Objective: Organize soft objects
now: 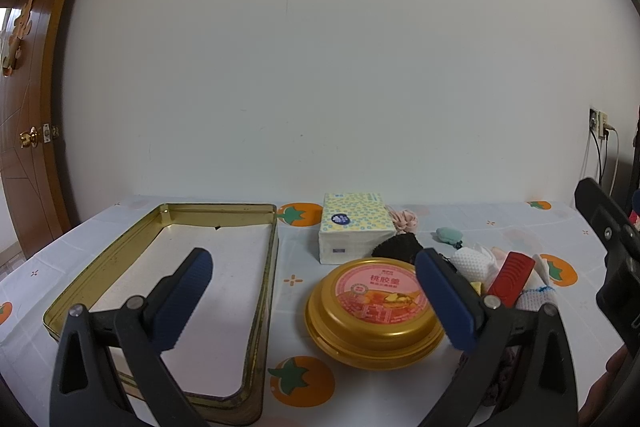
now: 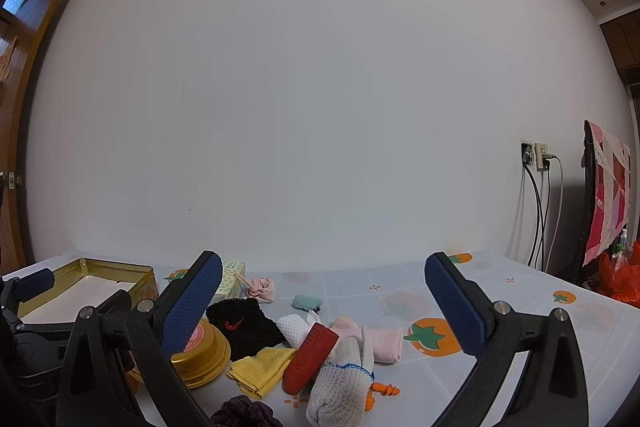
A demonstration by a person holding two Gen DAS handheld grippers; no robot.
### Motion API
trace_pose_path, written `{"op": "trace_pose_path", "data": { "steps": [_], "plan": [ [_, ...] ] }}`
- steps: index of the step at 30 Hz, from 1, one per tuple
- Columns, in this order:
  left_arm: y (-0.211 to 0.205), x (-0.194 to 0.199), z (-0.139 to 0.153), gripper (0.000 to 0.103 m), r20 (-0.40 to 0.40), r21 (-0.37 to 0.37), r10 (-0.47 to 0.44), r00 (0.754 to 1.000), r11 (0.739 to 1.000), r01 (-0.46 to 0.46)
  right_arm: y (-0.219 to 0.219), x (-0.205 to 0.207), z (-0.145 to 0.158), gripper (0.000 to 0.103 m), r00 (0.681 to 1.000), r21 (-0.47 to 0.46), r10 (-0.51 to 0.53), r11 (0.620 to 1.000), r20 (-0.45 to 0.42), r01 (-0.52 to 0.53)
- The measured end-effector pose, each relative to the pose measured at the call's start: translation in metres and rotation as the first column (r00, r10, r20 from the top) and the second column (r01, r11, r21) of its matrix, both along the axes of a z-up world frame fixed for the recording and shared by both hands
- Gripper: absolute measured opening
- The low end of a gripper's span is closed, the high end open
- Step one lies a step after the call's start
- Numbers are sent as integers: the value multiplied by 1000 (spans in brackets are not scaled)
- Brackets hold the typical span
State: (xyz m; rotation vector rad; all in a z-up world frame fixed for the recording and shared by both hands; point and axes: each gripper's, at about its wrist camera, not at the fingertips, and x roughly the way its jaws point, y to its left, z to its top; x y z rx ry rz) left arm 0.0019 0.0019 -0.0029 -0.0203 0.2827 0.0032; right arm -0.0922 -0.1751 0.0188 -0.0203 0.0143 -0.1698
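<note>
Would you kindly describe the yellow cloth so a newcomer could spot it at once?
Start at the round gold tin on the tablecloth and look just right of it. The yellow cloth lies folded flat there, in front of the black wristband and left of the red oval pad. It is the only bright yellow thing in the pile.

Empty tin (image 1: 256, 291); crowded pile (image 2: 320, 347) rightward.

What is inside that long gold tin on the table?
Nothing soft yet: the gold tin shows only a pale bare floor. The left gripper, open, hides part of it, and the near corner is out of sight.
</note>
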Motion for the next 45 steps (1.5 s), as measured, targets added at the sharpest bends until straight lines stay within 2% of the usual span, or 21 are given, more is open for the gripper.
{"op": "trace_pose_path", "data": {
  "steps": [36,45],
  "plan": [
    [0,0,0,103,-1,-1,0,1000,1000,0,1,3,-4,103,1000,4,-8,1000,8,8],
    [2,-3,-1,103,-2,2,-4,1000,1000,4,-7,2,-5,103,999,54,-29,998,21,28]
  ]
}}
